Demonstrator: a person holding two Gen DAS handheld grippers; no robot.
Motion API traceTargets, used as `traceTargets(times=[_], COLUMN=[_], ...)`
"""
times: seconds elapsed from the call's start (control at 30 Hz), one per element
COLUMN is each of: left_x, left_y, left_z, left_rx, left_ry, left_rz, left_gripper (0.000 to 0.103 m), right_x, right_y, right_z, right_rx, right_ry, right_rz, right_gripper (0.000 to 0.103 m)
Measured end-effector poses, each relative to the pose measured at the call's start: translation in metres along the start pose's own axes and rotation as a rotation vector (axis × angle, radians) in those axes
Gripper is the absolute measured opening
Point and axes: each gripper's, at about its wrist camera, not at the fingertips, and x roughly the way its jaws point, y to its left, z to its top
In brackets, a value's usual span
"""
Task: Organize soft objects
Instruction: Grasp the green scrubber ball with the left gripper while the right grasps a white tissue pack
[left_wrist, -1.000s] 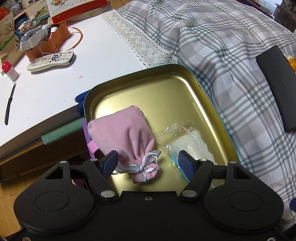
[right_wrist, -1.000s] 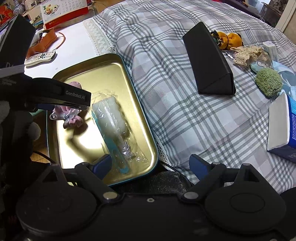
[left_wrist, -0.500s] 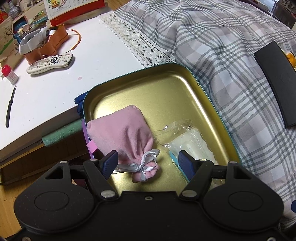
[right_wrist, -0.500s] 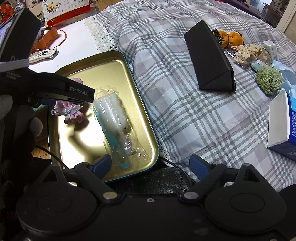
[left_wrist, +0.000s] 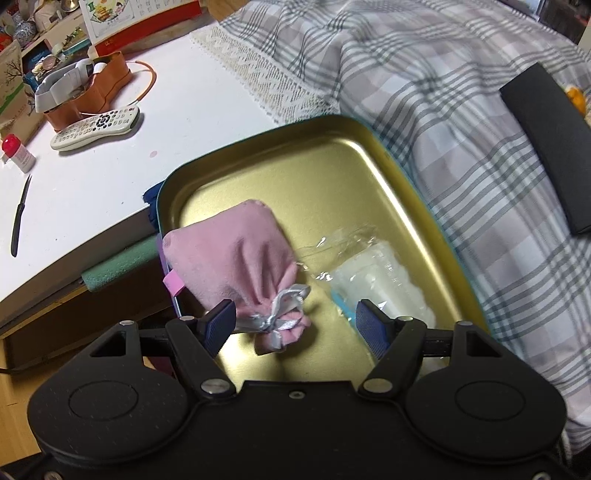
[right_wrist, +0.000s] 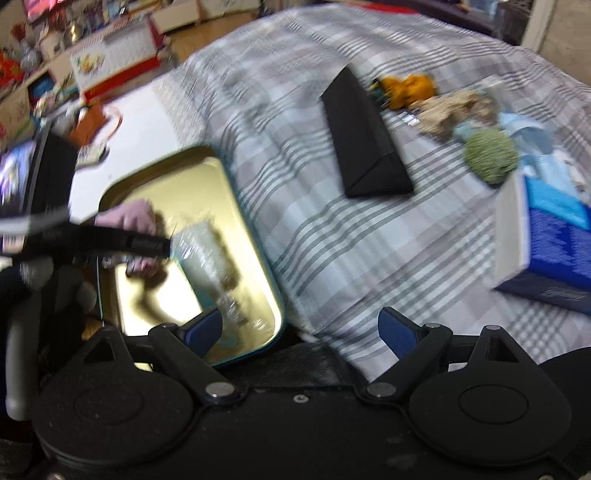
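A gold tin tray (left_wrist: 343, 162) lies at the edge of the plaid bedspread. In it are a pink drawstring pouch (left_wrist: 236, 254) tied with a silver ribbon and a white item wrapped in clear plastic (left_wrist: 376, 273). My left gripper (left_wrist: 295, 325) is open, its jaws on either side of the pouch's tied neck, not closed on it. My right gripper (right_wrist: 299, 332) is open and empty, above the tray's near corner (right_wrist: 258, 332) and the bed. Further soft items lie on the bed: a green puff (right_wrist: 489, 155), an orange piece (right_wrist: 410, 86) and a beige lace piece (right_wrist: 454, 110).
A black triangular case (right_wrist: 364, 144) lies on the bedspread (right_wrist: 295, 184). A blue and white box (right_wrist: 546, 236) sits at the right. A white table (left_wrist: 110, 166) to the left holds a remote (left_wrist: 96, 127), a brown pouch (left_wrist: 88, 92), a small bottle (left_wrist: 16, 151) and a knife (left_wrist: 20, 218).
The right gripper has swung up and rightward, blurring its view; the bed items now sit more central. The left gripper has stayed open around the pouch, almost unmoved.
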Motion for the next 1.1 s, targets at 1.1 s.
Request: traceTargets(times=[1.1], left_x=[-0.096], left_y=[-0.245], left_z=[0.054], left_rx=[0.336], left_ry=[-0.105], left_rz=[-0.227], left_gripper=[0.079], right_x=[0.007], right_y=[-0.341], right_z=[0.08], right_rx=[0.851], right_ry=[-0.202], right_rz=[-0.297], right_gripper=[0.102])
